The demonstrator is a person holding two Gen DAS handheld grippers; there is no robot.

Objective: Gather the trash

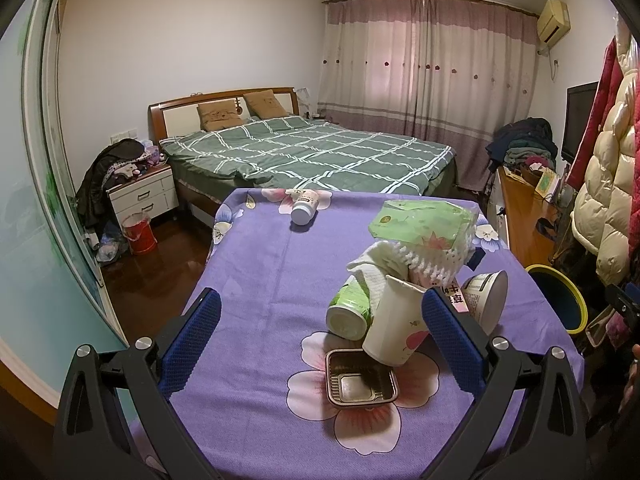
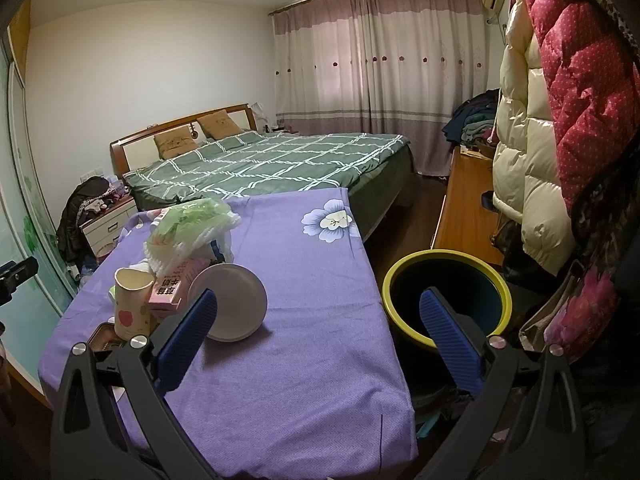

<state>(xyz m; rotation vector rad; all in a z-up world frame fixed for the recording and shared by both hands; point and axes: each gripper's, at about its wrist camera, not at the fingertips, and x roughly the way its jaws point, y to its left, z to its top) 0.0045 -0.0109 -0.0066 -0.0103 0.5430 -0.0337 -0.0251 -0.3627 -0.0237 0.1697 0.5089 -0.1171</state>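
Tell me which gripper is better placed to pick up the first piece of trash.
Left. The left gripper is open, with the paper cup and foil tray between its fingers. The right gripper is open toward bare cloth and the bin.

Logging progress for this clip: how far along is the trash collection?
Nothing visibly done: the bin beside the table shows no trash in what is visible. Nothing in hand: left tongs and right tongs are open. Left: paper cup, foil tray, bottle, round tub, pink carton.
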